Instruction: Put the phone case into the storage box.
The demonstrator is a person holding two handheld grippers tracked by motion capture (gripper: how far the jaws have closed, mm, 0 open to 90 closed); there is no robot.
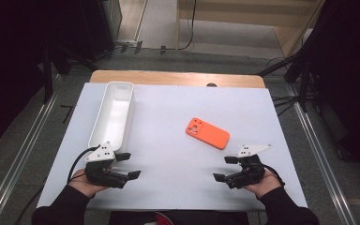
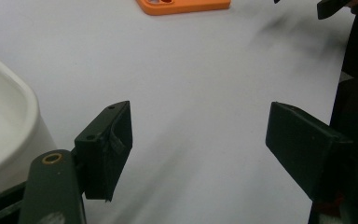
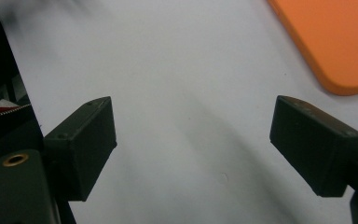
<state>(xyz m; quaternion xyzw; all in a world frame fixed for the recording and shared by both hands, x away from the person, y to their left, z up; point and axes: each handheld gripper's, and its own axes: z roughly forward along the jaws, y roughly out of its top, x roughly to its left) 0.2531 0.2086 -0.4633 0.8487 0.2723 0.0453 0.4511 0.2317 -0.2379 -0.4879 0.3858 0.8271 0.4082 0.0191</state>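
An orange phone case [image 1: 207, 132] lies flat on the white table, right of centre, with its camera cutout toward the far left. Its edge shows at the top of the left gripper view [image 2: 184, 5] and at the upper right of the right gripper view [image 3: 328, 42]. A long white bin [image 1: 113, 114] stands at the left, and its rounded corner [image 2: 4, 126] shows close by. My left gripper [image 1: 128, 165] rests near the front left, open, nothing between its jaws. My right gripper [image 1: 225, 168] rests near the front right, open and empty, short of the case.
The white sheet [image 1: 168, 154] covers a wooden table whose far edge [image 1: 178, 77] shows beyond it. Metal rails [image 1: 26, 150] run along both sides of the floor. Dark stands and cables [image 1: 304, 75] sit at the far right. Open surface lies between the two grippers.
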